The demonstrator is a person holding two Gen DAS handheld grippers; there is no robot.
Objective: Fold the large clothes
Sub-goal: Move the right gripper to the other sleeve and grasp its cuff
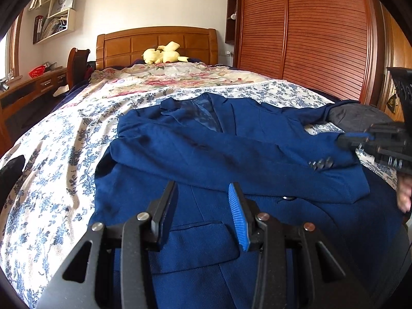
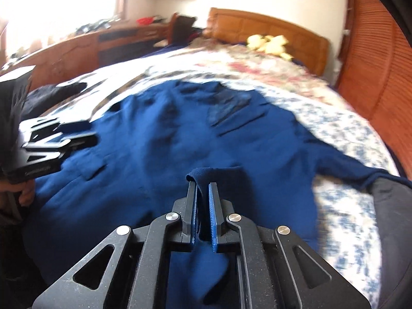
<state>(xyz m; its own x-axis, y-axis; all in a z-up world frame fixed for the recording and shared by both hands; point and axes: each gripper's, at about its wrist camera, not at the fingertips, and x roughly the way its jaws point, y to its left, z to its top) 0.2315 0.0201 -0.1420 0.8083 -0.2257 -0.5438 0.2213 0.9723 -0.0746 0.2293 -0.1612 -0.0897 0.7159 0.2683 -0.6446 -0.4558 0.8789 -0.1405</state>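
Since my right gripper [image 2: 202, 190] pinches the soft blazer [image 1: 206, 141] edge, limp cloth; left gripper [image 1: 203, 198] spread, empty.

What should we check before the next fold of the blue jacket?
1. Right gripper has cloth: ok, its fingers are shut on a fold of the blue jacket.
2. Left gripper free: ok, open above the jacket, nothing between its fingers.
3. One sleeve folded across the front: ok.
4. Jacket lies on the floral bedspread: ok.
5. Yellow plush toy out of the way: ok, up by the headboard.
6. Grip firm enough to lift: cannot tell.
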